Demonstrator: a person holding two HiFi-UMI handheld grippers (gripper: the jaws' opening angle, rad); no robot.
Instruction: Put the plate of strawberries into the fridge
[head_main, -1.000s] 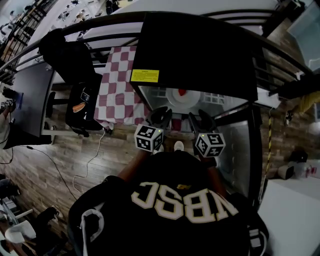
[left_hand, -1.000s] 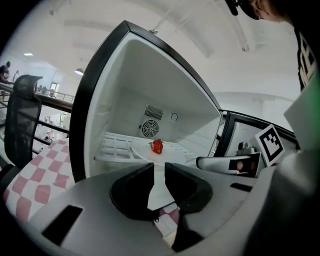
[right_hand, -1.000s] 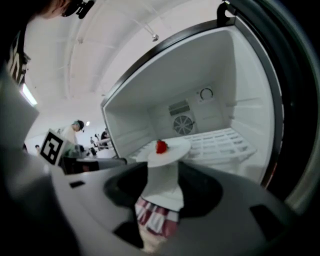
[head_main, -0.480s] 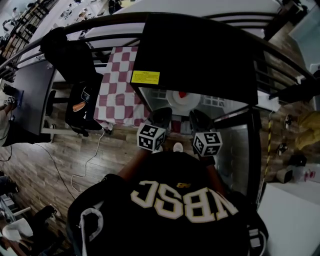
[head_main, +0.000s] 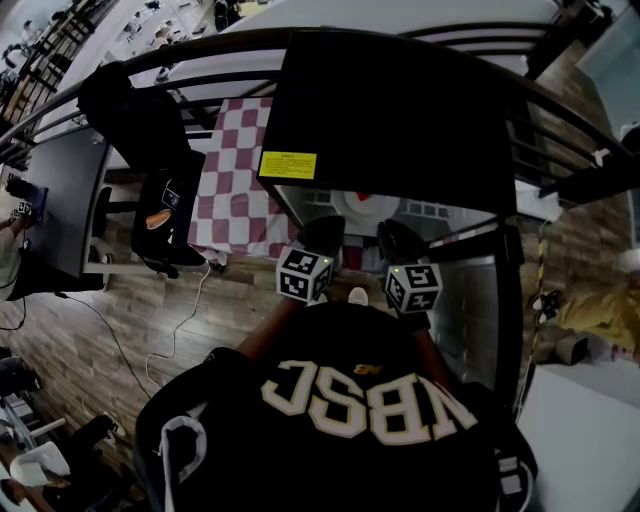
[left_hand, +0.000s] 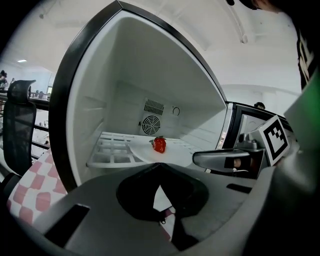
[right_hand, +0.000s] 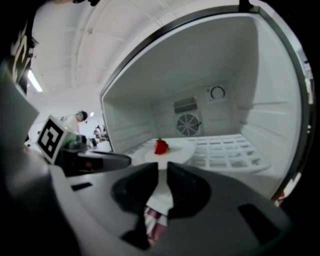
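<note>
A white plate with one red strawberry rests on the white wire shelf inside the open fridge. It also shows in the right gripper view, plate and strawberry. Both grippers hover side by side just outside the fridge mouth, short of the plate. My left gripper is shut and empty. My right gripper has just been closing; a narrow gap stays between its jaws, with nothing in it. In the head view the left gripper and right gripper flank the plate.
The fridge door stands swung open on the right. A red-and-white checkered cloth covers the table left of the fridge, with a black chair beside it. A person in yellow is at the far right.
The right gripper's jaws have drawn together from wide apart to a narrow gap. Both hands stay in front of the fridge, and the plate stays on the shelf.
</note>
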